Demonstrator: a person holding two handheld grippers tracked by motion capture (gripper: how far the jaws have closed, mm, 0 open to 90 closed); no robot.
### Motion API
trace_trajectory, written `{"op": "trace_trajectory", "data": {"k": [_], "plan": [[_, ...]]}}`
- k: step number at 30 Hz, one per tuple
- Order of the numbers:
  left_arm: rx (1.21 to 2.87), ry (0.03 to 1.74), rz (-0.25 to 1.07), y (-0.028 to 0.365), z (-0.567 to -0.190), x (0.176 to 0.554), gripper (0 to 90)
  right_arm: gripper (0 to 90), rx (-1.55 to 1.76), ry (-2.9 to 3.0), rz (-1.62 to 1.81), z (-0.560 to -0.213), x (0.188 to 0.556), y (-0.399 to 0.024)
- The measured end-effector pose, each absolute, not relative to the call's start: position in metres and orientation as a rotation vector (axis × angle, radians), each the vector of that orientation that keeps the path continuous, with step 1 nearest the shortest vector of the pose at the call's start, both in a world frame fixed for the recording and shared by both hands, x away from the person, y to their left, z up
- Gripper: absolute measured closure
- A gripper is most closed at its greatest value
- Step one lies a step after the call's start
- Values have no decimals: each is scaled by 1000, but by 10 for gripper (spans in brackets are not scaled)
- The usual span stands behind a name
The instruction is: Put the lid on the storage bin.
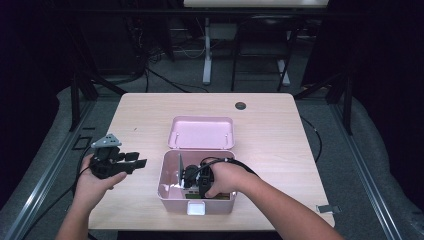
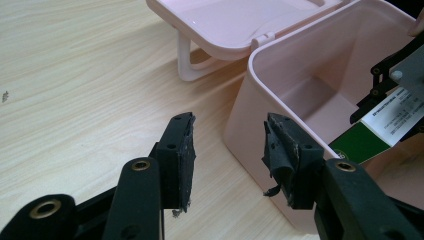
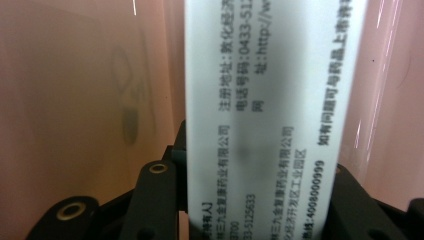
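Observation:
An open pink box (image 1: 163, 176) stands near the table's front edge, its lid (image 1: 201, 132) flipped back flat behind it. My right gripper (image 1: 192, 181) reaches down inside the box, shut on a white and green printed carton (image 3: 270, 100), which spans the gap between its jaws (image 3: 260, 165). The same carton (image 2: 395, 112) shows in the left gripper view, tilted inside the box (image 2: 280, 75). My left gripper (image 1: 140, 161) hovers just left of the box, open with nothing between its fingers (image 2: 227, 145), level with the box's outer wall.
A dark round grommet (image 1: 240, 105) sits near the table's far edge. A white latch (image 1: 196, 208) sticks out from the box's front. A small metal clip (image 1: 327, 208) lies off the table's right front corner. Bare tabletop (image 1: 270, 145) lies right of the box.

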State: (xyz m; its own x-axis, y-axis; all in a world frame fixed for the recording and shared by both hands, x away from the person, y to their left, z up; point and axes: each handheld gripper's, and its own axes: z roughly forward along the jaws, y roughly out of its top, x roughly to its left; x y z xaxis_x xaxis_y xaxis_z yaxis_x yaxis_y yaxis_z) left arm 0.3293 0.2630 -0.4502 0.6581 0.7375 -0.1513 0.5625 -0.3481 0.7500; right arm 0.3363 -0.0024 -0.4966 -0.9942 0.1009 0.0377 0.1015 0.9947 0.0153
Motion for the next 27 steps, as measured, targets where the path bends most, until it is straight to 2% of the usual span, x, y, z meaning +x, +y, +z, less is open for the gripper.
{"op": "trace_trajectory", "data": {"k": [27], "plan": [[2053, 1010, 278, 262, -451, 329, 548, 613, -172, -3078, -71, -489, 335, -4]]}}
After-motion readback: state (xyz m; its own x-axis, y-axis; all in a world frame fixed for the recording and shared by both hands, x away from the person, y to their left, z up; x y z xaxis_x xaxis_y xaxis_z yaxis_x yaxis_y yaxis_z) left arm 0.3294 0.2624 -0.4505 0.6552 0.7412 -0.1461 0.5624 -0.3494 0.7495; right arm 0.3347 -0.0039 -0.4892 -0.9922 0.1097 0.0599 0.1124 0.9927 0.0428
